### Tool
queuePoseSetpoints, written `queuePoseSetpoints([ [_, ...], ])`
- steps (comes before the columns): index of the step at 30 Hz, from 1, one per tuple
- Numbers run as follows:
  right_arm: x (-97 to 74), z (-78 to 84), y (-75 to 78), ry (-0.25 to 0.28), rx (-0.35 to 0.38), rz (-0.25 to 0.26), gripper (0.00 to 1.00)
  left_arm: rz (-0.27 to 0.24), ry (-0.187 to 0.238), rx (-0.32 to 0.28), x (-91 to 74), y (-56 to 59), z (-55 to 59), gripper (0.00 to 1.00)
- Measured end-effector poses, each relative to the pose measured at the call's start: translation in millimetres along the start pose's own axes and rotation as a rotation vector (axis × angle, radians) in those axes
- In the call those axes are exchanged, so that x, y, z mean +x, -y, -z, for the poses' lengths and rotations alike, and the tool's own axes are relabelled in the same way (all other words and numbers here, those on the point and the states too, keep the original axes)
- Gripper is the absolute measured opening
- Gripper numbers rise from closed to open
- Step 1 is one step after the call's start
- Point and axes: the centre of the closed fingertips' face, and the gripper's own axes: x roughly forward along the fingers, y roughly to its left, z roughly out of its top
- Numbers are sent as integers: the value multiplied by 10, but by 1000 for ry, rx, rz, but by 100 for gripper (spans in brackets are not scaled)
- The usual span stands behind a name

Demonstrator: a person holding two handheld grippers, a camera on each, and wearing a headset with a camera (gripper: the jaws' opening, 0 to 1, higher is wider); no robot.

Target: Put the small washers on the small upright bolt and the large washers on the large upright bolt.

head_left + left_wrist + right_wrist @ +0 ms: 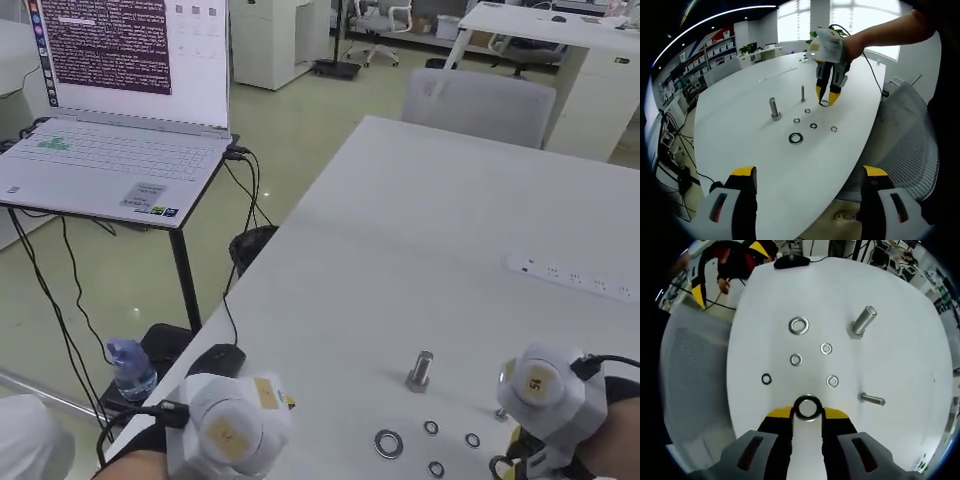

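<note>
Right gripper (807,413) pinches a large washer (807,398) over the counter (900,355); left gripper (807,172) gapes wide. Laptop (110,160) text is unreadable.

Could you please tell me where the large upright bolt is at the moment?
In the head view, the large bolt stands on the white table, right of centre, just beyond the large washer and the small washers.
</note>
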Motion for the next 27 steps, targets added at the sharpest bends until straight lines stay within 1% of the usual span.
queuePoseSetpoints([
  [3, -85, -66, 17, 9, -3, -1, 21, 3, 5, 2, 18, 3, -33, 85],
  [5, -113, -93, 23, 10, -3, 0, 21, 4, 7, 0, 25, -4, -48, 85],
  [7, -149, -125, 37, 11, -4, 3, 21, 5, 4, -2, 28, -8, -47, 83],
  [9, -188, -165, 41, 15, -5, 0, 21, -3, 6, 4, 26, -27, -48, 84],
  [11, -223, -191, 53, 13, -6, 1, 21, 4, 2, -2, 29, -23, -35, 83],
  [14, -317, -272, 70, 21, -10, -2, 21, 0, 0, -1, 29, -31, -32, 83],
  [20, -466, -420, 176, 35, -15, 7, 21, -1, 2, -2, 39, -35, -28, 83],
  [23, -535, -494, 261, 52, -14, 17, 21, 0, -1, -3, 44, -41, -20, 83],
  [27, -584, -562, 347, 58, -16, 25, 21, 3, 2, -5, 56, -43, -18, 83],
])
